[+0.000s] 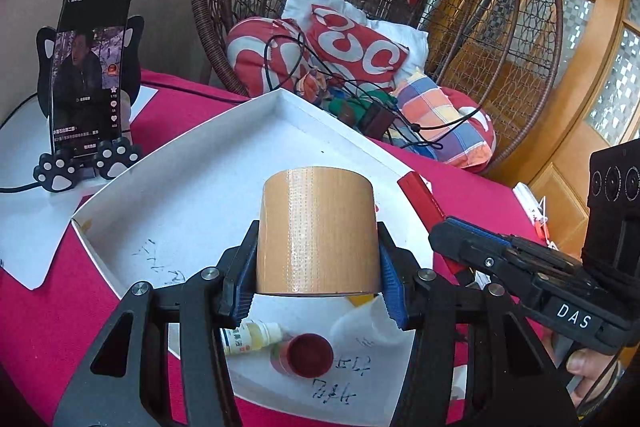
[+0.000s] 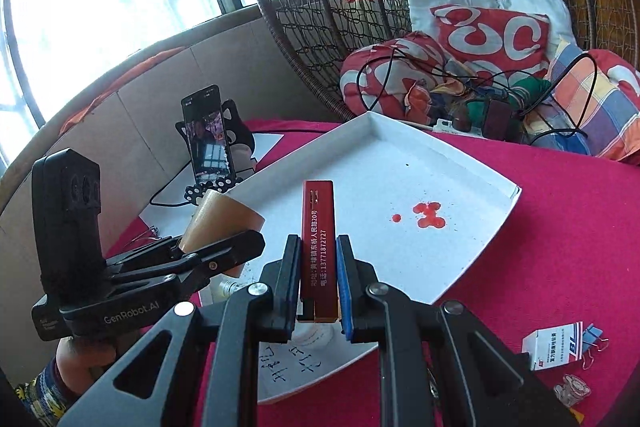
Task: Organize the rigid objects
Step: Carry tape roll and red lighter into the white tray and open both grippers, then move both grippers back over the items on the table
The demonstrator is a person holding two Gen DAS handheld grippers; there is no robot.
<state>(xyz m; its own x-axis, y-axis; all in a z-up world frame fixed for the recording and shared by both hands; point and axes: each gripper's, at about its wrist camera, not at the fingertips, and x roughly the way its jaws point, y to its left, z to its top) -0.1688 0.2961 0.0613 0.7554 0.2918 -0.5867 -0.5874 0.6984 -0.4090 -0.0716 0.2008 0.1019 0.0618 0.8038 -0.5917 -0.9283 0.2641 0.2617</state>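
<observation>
My left gripper [image 1: 318, 263] is shut on a tan roll of tape [image 1: 318, 231], held above the white tray [image 1: 192, 187]. Under it in the tray lie a small dropper bottle [image 1: 250, 337] and a red-capped jar [image 1: 308, 355]. My right gripper [image 2: 319, 275] is shut on a slim red box with white print [image 2: 318, 235], also over the white tray [image 2: 460, 195]. In the left wrist view the right gripper [image 1: 440, 233] comes in from the right with the red box [image 1: 422, 201] sticking out. In the right wrist view the left gripper [image 2: 216, 247] with the tape roll [image 2: 220, 223] is at the left.
A phone on a black paw-shaped stand [image 1: 90, 79] is at the tray's left. A wicker hanging chair with cushions and cables [image 1: 360, 47] stands behind the red-covered table [image 2: 560, 247]. A small white box and clips [image 2: 560, 345] lie right of the tray. A red stain [image 2: 430, 215] marks the tray floor.
</observation>
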